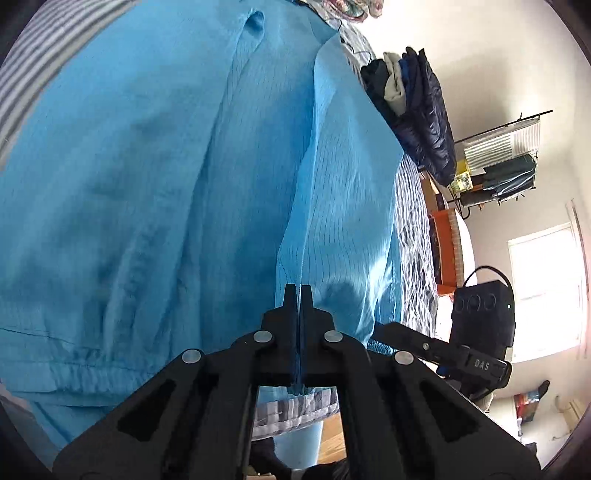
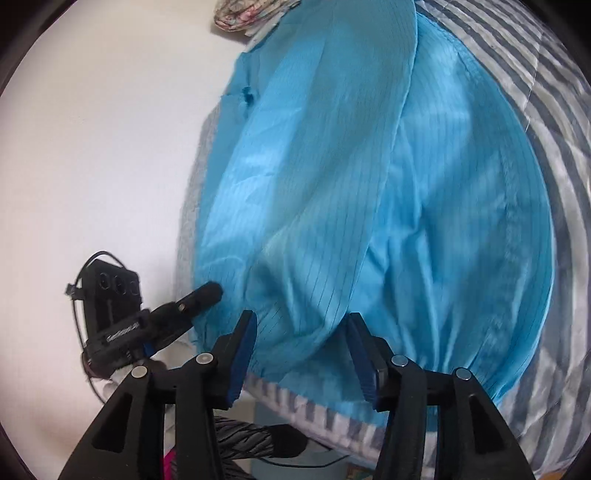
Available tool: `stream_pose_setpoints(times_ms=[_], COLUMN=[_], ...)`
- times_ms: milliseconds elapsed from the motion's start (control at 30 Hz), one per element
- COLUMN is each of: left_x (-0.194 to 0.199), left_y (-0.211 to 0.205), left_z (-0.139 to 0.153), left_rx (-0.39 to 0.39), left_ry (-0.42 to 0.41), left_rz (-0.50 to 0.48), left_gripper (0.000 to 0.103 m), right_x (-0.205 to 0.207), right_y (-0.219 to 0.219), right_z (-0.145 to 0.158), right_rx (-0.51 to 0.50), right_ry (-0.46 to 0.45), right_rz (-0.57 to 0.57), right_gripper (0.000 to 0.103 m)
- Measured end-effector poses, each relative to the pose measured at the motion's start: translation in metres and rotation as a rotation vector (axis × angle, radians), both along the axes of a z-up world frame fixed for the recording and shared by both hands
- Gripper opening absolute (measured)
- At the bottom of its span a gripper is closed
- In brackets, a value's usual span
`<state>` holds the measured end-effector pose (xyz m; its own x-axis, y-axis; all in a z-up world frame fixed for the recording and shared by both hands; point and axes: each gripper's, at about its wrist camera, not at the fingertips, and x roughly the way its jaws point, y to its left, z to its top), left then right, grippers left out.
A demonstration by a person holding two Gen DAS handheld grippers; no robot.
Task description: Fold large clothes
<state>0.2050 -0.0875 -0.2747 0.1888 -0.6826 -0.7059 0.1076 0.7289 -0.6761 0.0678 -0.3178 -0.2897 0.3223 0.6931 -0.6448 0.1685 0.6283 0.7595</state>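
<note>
A large bright blue garment lies spread over a grey-and-white striped bed cover. My left gripper is shut on a raised fold of the blue garment, which runs up from its fingertips as a thin ridge. In the right wrist view the same garment fills the middle, its gathered hem near the bed's edge. My right gripper stands open over that hem, and its blue pads do not press the cloth. The left gripper shows at the garment's left edge. The right gripper shows low on the right.
A pile of dark jackets sits at the bed's far side, with a wire drying rack and an orange box beyond. A bright window is on the right. A floral cloth lies at the top. Wooden floor shows below.
</note>
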Motion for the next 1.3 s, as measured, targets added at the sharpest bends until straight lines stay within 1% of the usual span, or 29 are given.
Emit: stream_pose_setpoints(times_ms=[67, 100, 133, 167, 200, 233, 300, 400, 433, 467, 500, 533, 567, 600, 633, 733, 833, 900, 933, 967, 1000, 1033, 1067, 1100, 1133, 1167, 1233, 1300], left_x=[0.002, 0.002, 0.001, 0.0, -0.002, -0.005, -0.012, -0.025, -0.027, -0.03, -0.032, -0.032, -0.032, -0.032, -0.031, -0.026, -0.019, -0.015, -0.013, -0.012, -0.011, -0.011, -0.012, -0.013, -0.014, -0.015, -0.019, -0.024], left_y=[0.002, 0.003, 0.003, 0.003, 0.001, -0.002, -0.01, -0.021, -0.024, -0.027, -0.028, -0.029, -0.029, -0.028, -0.026, -0.018, -0.005, 0.0, 0.002, 0.004, 0.005, 0.007, 0.007, 0.006, 0.006, 0.005, 0.002, -0.003], left_z=[-0.001, -0.003, -0.004, -0.004, -0.004, -0.004, -0.002, -0.005, -0.006, -0.008, -0.01, -0.012, -0.012, -0.012, -0.01, -0.003, 0.01, 0.02, 0.022, 0.022, 0.021, 0.019, 0.016, 0.014, 0.011, 0.008, 0.002, -0.005], left_rx=[0.009, 0.016, 0.019, 0.023, 0.032, 0.041, 0.054, 0.051, 0.054, 0.053, 0.043, 0.026, 0.011, -0.004, -0.021, -0.084, -0.155, -0.159, -0.159, -0.157, -0.156, -0.152, -0.132, -0.111, -0.089, -0.064, -0.02, 0.007], left_ry=[-0.001, 0.002, 0.007, 0.008, 0.002, -0.006, -0.021, -0.013, -0.014, -0.01, -0.002, 0.012, 0.023, 0.03, 0.036, 0.051, 0.058, 0.031, 0.026, 0.022, 0.026, 0.03, 0.03, 0.027, 0.026, 0.025, 0.026, 0.03], left_rz=[0.012, 0.02, 0.02, 0.016, 0.005, -0.006, -0.024, -0.044, -0.051, -0.056, -0.055, -0.049, -0.041, -0.03, -0.02, 0.013, 0.051, 0.062, 0.067, 0.07, 0.072, 0.072, 0.07, 0.063, 0.054, 0.048, 0.035, 0.012], left_gripper=[0.0, 0.0, 0.0, 0.0, 0.0, 0.0, 0.0, 0.0, 0.0, 0.0, 0.0, 0.0, 0.0, 0.0, 0.0, 0.0, 0.0, 0.0, 0.0, 0.0, 0.0, 0.0, 0.0, 0.0, 0.0, 0.0, 0.0, 0.0], right_x=[0.0, 0.004, 0.006, 0.007, 0.008, 0.007, 0.006, 0.001, -0.001, -0.004, -0.007, -0.008, -0.011, -0.015, -0.018, -0.028, -0.03, -0.028, -0.024, -0.02, -0.017, -0.014, -0.013, -0.011, -0.01, -0.008, -0.005, -0.002], right_y=[0.002, 0.003, 0.004, 0.004, 0.004, 0.003, 0.0, -0.008, -0.013, -0.019, -0.024, -0.026, -0.028, -0.029, -0.028, -0.019, -0.006, 0.004, 0.009, 0.012, 0.011, 0.01, 0.012, 0.011, 0.01, 0.009, 0.005, 0.001], right_z=[0.0, -0.001, -0.001, -0.001, 0.0, 0.003, 0.01, 0.024, 0.029, 0.032, 0.035, 0.037, 0.037, 0.036, 0.033, 0.02, 0.003, -0.004, -0.007, -0.011, -0.013, -0.014, -0.014, -0.01, -0.005, 0.002, 0.016, 0.029], right_rx=[0.002, -0.016, -0.036, -0.051, -0.068, -0.084, -0.118, -0.199, -0.208, -0.192, -0.183, -0.183, -0.168, -0.135, -0.107, -0.045, 0.037, 0.031, 0.024, 0.04, 0.064, 0.078, 0.08, 0.066, 0.033, 0.001, -0.072, -0.138], right_ry=[-0.012, -0.01, -0.012, -0.012, -0.013, -0.017, -0.028, -0.046, -0.056, -0.067, -0.073, -0.07, -0.066, -0.057, -0.046, -0.014, 0.028, 0.043, 0.048, 0.048, 0.045, 0.039, 0.031, 0.017, 0.004, -0.012, -0.039, -0.057], right_rz=[-0.017, -0.027, -0.038, -0.044, -0.048, -0.049, -0.05, -0.046, -0.05, -0.057, -0.064, -0.066, -0.062, -0.061, -0.063, -0.026, -0.006, 0.001, -0.009, -0.025, -0.042, -0.057, -0.065, -0.071, -0.07, -0.065, -0.049, -0.033], right_gripper=[0.052, 0.044, 0.026, 0.02, 0.01, 0.004, 0.001, 0.0, 0.0, 0.0, 0.003, 0.008, 0.016, 0.044, 0.058, 0.058, 0.058, 0.058, 0.056, 0.054, 0.045, 0.028, 0.021, 0.008, 0.003, 0.001, 0.0, 0.0])
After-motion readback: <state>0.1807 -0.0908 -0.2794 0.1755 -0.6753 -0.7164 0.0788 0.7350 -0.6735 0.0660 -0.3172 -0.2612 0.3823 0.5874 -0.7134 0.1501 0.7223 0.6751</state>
